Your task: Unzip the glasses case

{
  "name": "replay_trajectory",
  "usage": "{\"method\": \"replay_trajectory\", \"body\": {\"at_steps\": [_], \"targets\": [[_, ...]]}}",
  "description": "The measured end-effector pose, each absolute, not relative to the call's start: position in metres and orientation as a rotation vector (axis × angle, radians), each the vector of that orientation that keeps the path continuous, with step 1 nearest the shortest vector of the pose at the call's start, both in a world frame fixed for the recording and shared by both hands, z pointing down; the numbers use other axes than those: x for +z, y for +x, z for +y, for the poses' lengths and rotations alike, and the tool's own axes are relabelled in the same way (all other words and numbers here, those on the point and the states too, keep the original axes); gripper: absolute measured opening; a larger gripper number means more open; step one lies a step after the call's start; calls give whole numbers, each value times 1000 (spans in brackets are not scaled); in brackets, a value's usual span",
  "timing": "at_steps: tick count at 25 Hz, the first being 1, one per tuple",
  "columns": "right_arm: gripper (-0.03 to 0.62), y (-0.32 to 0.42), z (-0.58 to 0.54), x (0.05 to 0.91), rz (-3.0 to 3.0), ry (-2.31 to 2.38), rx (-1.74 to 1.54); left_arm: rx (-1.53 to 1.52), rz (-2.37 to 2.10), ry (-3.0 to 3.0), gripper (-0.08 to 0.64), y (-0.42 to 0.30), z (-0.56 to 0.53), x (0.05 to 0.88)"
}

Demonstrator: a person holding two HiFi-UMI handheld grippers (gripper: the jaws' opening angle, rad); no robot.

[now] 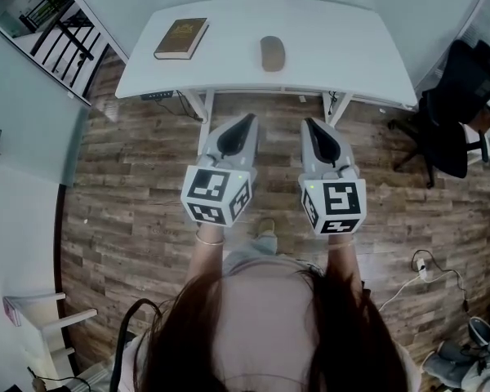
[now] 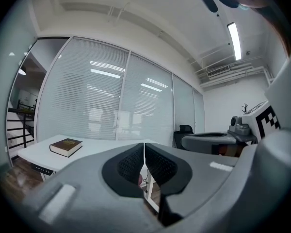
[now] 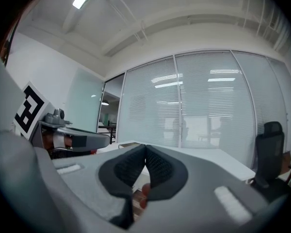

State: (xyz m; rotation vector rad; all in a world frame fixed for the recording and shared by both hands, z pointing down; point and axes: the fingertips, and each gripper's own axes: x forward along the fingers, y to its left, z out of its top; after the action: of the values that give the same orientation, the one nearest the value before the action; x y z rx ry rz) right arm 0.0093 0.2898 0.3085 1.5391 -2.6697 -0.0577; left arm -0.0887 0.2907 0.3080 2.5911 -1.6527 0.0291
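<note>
Head view: left gripper [image 1: 245,122] and right gripper [image 1: 312,126] clenched, empty, short of table [image 1: 351,47]; case [image 1: 272,53] untouched.
Both are held level, side by side over the floor [image 1: 131,186]; each gripper view shows the jaws pressed together with nothing between. Case lies near the table's middle, closed as far as shows, well ahead of both; book [image 1: 181,38] sits apart to its left. Risk, as I judge it: zip pull is too small to make out, and with no jaw steadying the case, a try at the pull may just slide it across the smooth top.
</note>
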Motion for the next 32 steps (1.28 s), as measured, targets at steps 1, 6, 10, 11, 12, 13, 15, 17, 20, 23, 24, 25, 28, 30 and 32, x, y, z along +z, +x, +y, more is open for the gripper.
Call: {"method": "replay_trajectory", "body": {"at_steps": [1,6,10,11,12,13,15,17,20,23,24,25,28,30,32], "targets": [[3,5,283,308,-2669,1540,-60,29,-1652,2590,2,-93,284,308],[3,-11,251,308,-2643,1556,-61,38,-1630,2590,2,-111,250,311],[3,-18,228,309,-2622,1569,-53,38,-1598,2595,2,-116,226,312],[3,-20,223,309,-2617,1574,-52,41,-1587,2597,2,-117,221,314],[3,-22,218,310,-2612,1578,-54,44,-1578,2599,2,-118,215,315],[3,-23,214,310,-2606,1583,-56,44,-1569,2599,2,-119,211,316],[3,-25,206,311,-2593,1589,-61,39,-1557,2597,2,-122,200,318],[3,-24,196,312,-2577,1598,-65,37,-1547,2591,2,-123,190,320],[3,-20,181,314,-2554,1616,-82,34,-1535,2580,2,-124,173,324],[3,-17,165,315,-2541,1625,-97,27,-1529,2572,2,-123,156,327],[3,-17,160,316,-2536,1626,-105,23,-1528,2569,2,-123,151,328],[2,-17,154,317,-2531,1626,-111,20,-1527,2564,2,-123,145,329],[3,-16,138,320,-2533,1623,-106,10,-1532,2545,3,-125,128,333],[3,-14,126,321,-2538,1621,-99,14,-1541,2534,3,-125,117,335],[3,-11,116,323,-2542,1617,-101,27,-1547,2527,3,-124,106,337]]}}
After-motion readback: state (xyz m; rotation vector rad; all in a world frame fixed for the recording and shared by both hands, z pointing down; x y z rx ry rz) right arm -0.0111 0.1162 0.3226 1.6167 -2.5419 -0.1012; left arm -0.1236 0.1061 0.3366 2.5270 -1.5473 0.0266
